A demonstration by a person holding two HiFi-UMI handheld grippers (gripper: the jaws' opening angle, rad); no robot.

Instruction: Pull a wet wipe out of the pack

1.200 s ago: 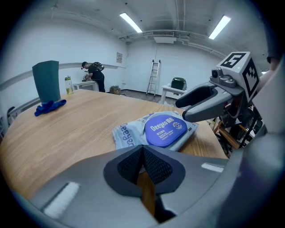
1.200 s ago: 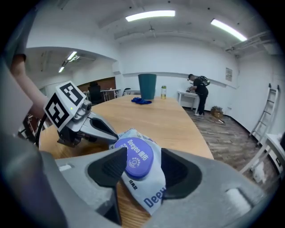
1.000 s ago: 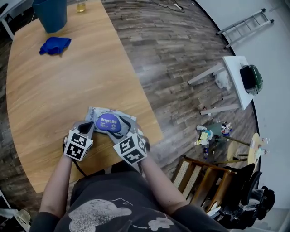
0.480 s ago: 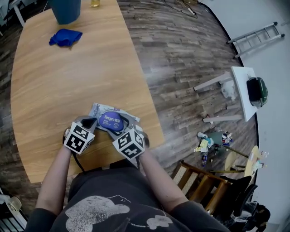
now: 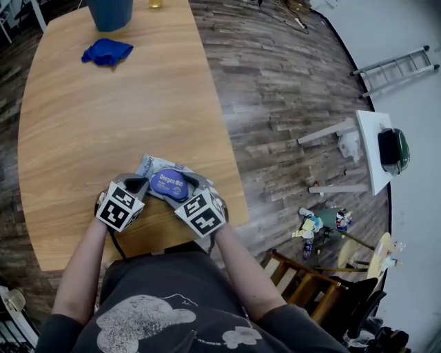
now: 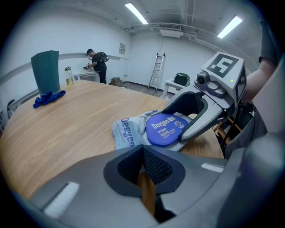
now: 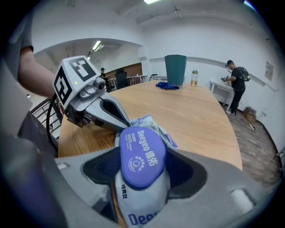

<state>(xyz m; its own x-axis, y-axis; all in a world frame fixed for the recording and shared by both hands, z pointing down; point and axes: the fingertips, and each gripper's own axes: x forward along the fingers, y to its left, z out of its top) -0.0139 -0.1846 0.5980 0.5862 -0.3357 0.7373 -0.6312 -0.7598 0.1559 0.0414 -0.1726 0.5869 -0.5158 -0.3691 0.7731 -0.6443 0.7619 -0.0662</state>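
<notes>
Ceiling strip lights (image 6: 136, 12) give bright, even light; edges bend

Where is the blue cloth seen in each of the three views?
Head view: blue cloth at top left.
Left gripper view: far left, mid-height.
Right gripper view: upper centre, far away.
Shared landmark: the teal bin just behind it.

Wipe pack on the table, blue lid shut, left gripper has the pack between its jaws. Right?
No: the right gripper has the wipe pack between its jaws, as the right gripper view shows. The left gripper is shut and empty. The blue lid is shut.
</notes>
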